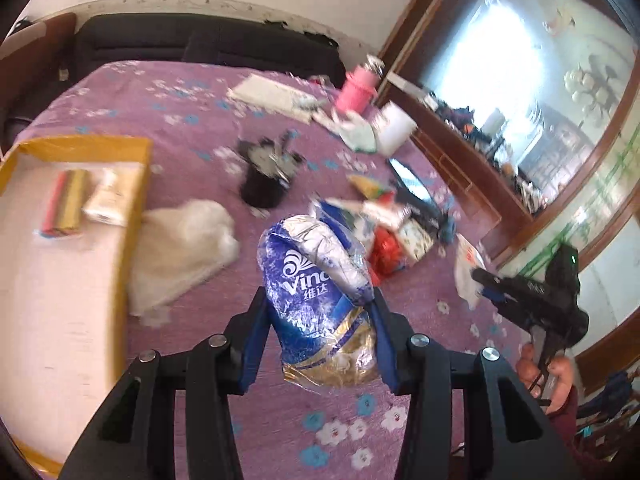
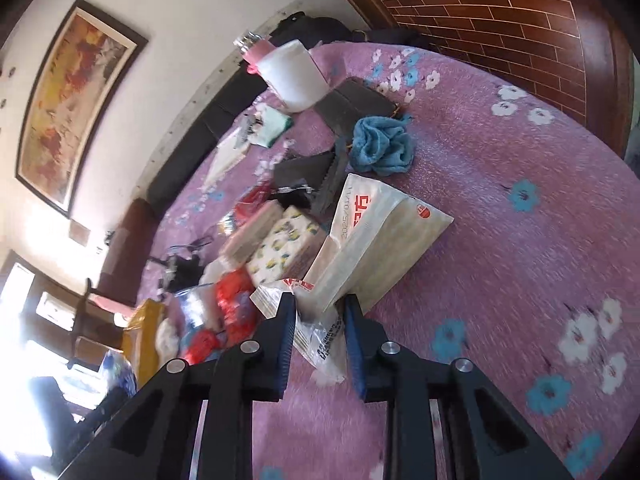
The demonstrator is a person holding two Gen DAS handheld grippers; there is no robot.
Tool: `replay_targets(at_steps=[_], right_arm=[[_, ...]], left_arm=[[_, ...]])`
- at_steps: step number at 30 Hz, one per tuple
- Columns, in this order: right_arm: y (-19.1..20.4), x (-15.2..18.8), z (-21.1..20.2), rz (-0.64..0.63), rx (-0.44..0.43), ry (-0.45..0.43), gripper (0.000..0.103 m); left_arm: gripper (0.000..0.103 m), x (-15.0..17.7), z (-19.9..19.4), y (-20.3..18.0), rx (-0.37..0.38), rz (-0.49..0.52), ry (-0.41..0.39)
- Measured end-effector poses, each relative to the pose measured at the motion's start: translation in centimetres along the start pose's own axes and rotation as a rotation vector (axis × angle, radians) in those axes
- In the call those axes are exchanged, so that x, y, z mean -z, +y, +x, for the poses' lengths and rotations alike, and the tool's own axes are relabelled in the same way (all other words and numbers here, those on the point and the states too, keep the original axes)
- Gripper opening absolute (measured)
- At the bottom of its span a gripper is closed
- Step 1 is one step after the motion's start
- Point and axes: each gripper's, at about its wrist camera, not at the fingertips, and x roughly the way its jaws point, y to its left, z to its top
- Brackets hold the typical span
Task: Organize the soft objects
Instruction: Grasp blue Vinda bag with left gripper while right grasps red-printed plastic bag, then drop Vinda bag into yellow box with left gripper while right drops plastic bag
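A: On the purple flowered bed (image 1: 180,92), where's the left gripper (image 1: 318,308)?

B: Its fingers (image 1: 256,320) are part open, clamped on a blue tissue pack (image 1: 316,292), lifted at six o'clock of the clutter.

A: And the right gripper (image 2: 320,312)?

B: Its fingers (image 2: 286,320) are nearly closed, pinching a clear plastic bag (image 2: 324,340). A white packet (image 2: 380,236) lies at twelve o'clock of them; a yellow box (image 1: 136,184) sits at nine o'clock.
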Motion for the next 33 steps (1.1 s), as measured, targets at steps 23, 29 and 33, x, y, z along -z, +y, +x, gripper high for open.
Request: replay_targets(at_steps=[23, 29, 33], right_arm=[[30.5, 9.2, 15.1, -0.577, -0.281, 0.373, 0.026], [34.7, 13.0, 20.4, -0.664, -0.266, 0.458, 0.027], [35.3, 14.2, 22.2, -0.708, -0.23, 0.472, 0.029]], left_arm=[[0.046, -7.3, -1.4, 25.1, -0.348, -0.317, 0.026], [0.061, -7.4, -1.0, 27.2, -0.347, -0.374, 0.018], [0.064, -7.4, -1.6, 27.2, -0.323, -0.379, 0.0]])
